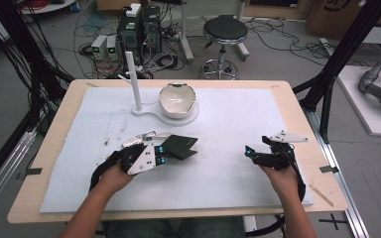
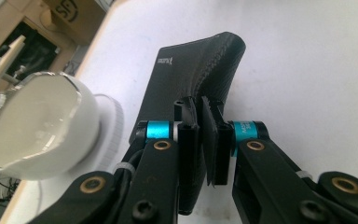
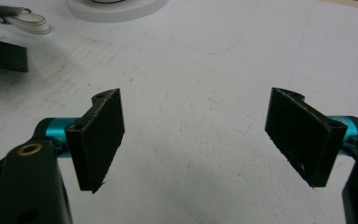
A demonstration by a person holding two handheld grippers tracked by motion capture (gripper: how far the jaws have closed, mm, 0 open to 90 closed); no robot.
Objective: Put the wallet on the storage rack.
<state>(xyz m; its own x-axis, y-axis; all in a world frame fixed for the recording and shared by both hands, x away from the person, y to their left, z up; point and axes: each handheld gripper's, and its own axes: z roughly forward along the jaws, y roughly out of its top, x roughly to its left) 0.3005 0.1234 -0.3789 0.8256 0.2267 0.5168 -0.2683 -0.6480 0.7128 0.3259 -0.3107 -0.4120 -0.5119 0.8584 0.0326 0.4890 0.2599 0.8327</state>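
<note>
High view, wallet: a black wallet (image 1: pixel 180 145) sits left of centre on the white mat (image 1: pixel 238 163), just ahead of the left gripper (image 1: pixel 161 154), with one flap raised and the other low on the mat.
Left gripper view, grip: the left gripper's jaws are pressed together on one leaf of the wallet (image 2: pixel 191 84), pinching it at the near edge; the rest of the wallet fans out beyond the pads, with its stitched fold bulging at the far end.
Right gripper: the right gripper (image 3: pixel 193 135) is spread wide over bare mat, holding nothing, well to the right of the wallet.
Handling: it looks light, thin and floppy, probably leather or a like material; held by one leaf, it will likely sag and hinge open at the fold.
Surface: the textured cover should give the pads fair friction, and nothing about it seems fragile.
Where to hold: the edge pinch suits lifting; a grip nearer the fold would steady it more, and the free leaf is open for the right gripper.
Far side: a white bowl (image 1: pixel 176 99) sits on a white stand base (image 1: pixel 171 118) with an upright white post (image 1: pixel 135 82), just beyond the wallet.
Also near: a metal clip (image 1: pixel 141 139) lies beside the wallet on its left.
In the way: lifting straight up looks unhindered; swinging the wallet far risks knocking the bowl, which looks breakable.
</note>
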